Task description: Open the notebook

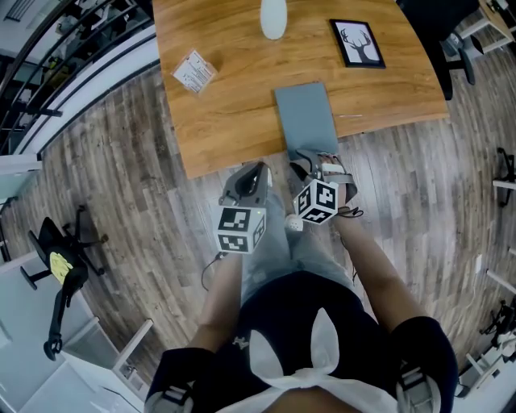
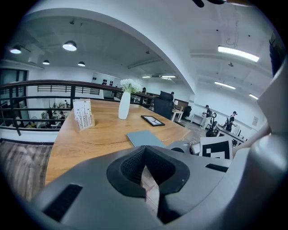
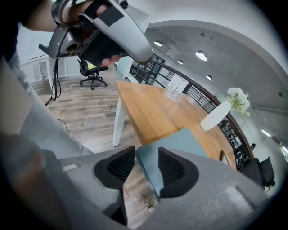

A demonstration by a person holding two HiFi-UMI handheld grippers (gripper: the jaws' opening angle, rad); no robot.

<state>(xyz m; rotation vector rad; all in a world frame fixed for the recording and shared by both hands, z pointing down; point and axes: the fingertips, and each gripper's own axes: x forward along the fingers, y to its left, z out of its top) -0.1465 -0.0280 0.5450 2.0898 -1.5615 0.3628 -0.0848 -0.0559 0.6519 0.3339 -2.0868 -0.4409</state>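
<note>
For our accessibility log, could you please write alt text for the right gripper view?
The right gripper's jaws stand apart around the near edge of a closed grey-blue notebook that juts over the edge of a wooden table. A white vase of flowers stands farther along it.

Tabletop count:
- 1 light wooden table (image 1: 234, 129)
- 1 flat grey-blue notebook (image 1: 306, 117)
- 1 white ceramic vase (image 1: 273, 18)
- 1 black-framed antler picture (image 1: 357, 43)
- 1 white printed card stand (image 1: 194, 72)

2 grey handheld grippers: left gripper (image 1: 256, 169), right gripper (image 1: 303, 159).
</note>
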